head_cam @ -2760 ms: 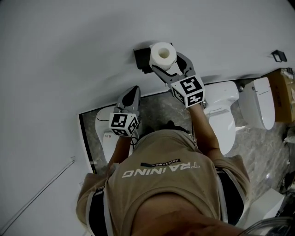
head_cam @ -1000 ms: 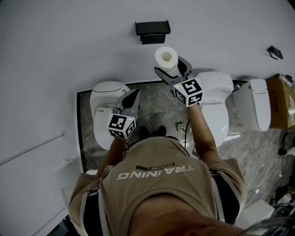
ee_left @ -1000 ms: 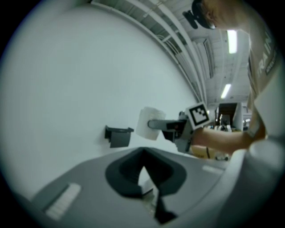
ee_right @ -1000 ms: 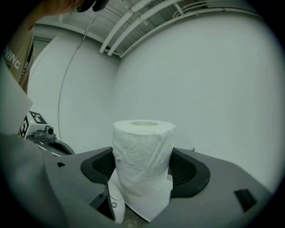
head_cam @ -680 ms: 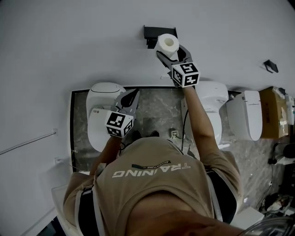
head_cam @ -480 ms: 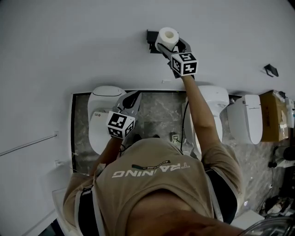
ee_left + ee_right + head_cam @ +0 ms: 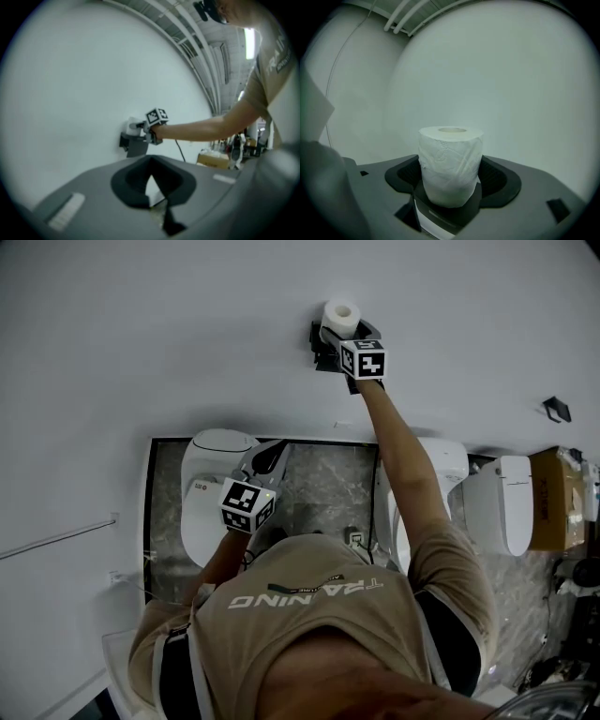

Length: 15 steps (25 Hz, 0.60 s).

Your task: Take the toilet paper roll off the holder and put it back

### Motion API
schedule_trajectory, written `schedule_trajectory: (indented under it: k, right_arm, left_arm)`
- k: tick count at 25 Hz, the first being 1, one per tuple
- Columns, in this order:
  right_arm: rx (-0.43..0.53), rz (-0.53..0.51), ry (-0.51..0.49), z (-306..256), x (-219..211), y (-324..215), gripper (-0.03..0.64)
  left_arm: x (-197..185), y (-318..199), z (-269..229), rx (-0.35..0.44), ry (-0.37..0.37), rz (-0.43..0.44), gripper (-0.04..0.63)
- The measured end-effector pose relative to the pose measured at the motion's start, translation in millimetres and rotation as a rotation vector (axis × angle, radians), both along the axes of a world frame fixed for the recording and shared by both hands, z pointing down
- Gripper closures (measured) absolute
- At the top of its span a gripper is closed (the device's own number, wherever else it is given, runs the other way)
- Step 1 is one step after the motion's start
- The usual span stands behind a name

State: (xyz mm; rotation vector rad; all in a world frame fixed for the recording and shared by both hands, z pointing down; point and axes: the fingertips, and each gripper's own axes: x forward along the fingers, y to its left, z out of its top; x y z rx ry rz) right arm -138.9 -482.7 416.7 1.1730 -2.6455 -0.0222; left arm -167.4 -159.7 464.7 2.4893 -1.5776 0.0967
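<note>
Clamped the right gripper (image 7: 338,330) on the toilet paper roll (image 7: 450,164), one jaw pressed to each side, core hole facing up. Held the roll upright close to the white wall (image 7: 141,334), directly atop the black holder (image 7: 320,341) (seemingly touching the holder's dark top, though contact was hard to confirm). Stretched the right arm far out toward the wall to reach it. Hung the left gripper (image 7: 269,457) low and well apart from the holder, above a white toilet (image 7: 208,486). Drew its jaw tips together with nothing between them. Pointed it toward the wall, with holder and roll small in the left gripper view.
</note>
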Motion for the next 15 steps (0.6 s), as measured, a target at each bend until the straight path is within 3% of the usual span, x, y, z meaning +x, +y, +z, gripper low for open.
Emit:
schedule_trajectory:
  k: [6, 15]
  right_arm:
    - [0.035, 0.086, 0.095, 11, -5, -8, 0.239]
    - [-0.03, 0.101, 0.004, 13, 13, 3, 0.238]
  left_arm:
    - [-1, -10, 4, -0.01, 0.002, -0.012, 0.597]
    - [-1, -5, 3, 0.0, 0.005, -0.01, 0.597]
